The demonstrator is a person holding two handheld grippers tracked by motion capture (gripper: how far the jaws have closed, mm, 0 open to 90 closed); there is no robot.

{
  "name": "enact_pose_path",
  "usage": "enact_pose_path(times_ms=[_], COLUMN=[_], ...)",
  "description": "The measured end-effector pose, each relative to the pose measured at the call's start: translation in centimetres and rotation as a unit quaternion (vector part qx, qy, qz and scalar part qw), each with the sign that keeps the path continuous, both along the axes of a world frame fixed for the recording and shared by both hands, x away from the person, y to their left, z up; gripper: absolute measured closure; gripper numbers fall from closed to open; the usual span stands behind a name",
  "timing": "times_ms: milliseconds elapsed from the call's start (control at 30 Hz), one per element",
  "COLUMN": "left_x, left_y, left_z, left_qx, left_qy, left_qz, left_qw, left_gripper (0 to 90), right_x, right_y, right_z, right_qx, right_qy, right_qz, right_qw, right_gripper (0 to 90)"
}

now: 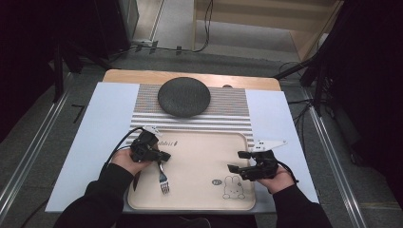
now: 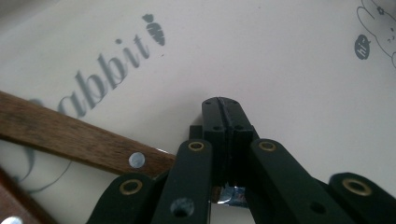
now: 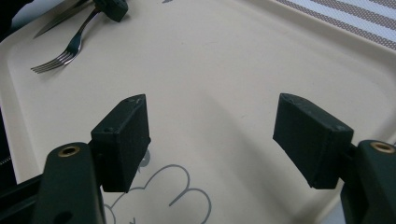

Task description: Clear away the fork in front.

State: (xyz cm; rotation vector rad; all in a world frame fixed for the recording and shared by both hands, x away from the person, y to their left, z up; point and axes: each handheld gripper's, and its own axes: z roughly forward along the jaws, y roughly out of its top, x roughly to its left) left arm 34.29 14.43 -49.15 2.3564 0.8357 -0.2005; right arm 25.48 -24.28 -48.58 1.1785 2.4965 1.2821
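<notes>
- The silver metal fork lies on the left part of the beige plastic tray with the rabbit print. Tines point toward the person's side, handle end runs up toward the far-left, so it sits a bit tilted. In the right gripper view the fork looks flat on the tray.
- A brown wooden handle with a round metal rivet lies slanted across the tray, right over the grey "rabbit" lettering. Can't tell which utensil it belongs to.
- A bit of shiny metal shows low down, right behind the handle end.
</notes>
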Motion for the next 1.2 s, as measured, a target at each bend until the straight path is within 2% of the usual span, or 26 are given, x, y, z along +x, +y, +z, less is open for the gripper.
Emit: enact_pose_path(times_ms=[233, 333, 567, 700, 767, 833, 1000, 1200], left_x=[-0.1, -0.1, -0.2, -0.1, -0.2, -0.4, -1.2, -2.7], left_y=[1.6, 2.3, 3.5, 3.9, 4.1, 4.2, 4.3, 4.7], left_z=[0.0, -0.1, 0.1, 0.4, 1.0, 1.5, 2.6, 3.6], left_qx=[-0.001, -0.01, -0.009, -0.05, -0.077, -0.096, -0.121, -0.132], left_qy=[0.002, 0.004, 0.004, 0.018, 0.015, 0.005, -0.023, -0.068], left_qz=[0.021, 0.035, 0.045, 0.053, 0.058, 0.06, 0.058, 0.05], left_qw=[0.9998, 0.9993, 0.9989, 0.9972, 0.9952, 0.9935, 0.9907, 0.9877], left_gripper=[89.5, 89.4, 88.7, 80.0, 75.6, 72.8, 53.5, 42.8], right_x=[0.1, -0.1, -0.6, -0.8, -0.8, -0.9, -1.0, -1.2], right_y=[0.1, -0.2, -0.9, -1.0, -1.0, -1.1, -1.1, -1.2], right_z=[0.2, 0.1, 0.0, 0.0, 0.0, 0.0, 0.0, 0.0], right_qx=[0.001, 0.004, 0.009, 0.011, 0.012, 0.011, 0.011, 0.011], right_qy=[-0.006, -0.006, -0.004, -0.005, -0.006, -0.005, -0.004, -0.005], right_qz=[-0.003, -0.004, -0.008, -0.009, -0.008, -0.009, -0.01, -0.01], right_qw=[1.0, 1.0, 0.9999, 0.9999, 0.9999, 0.9999, 0.9999, 0.9999], right_gripper=[25.2, 25.2, 25.2, 25.2, 25.2, 25.2, 25.2, 25.2])
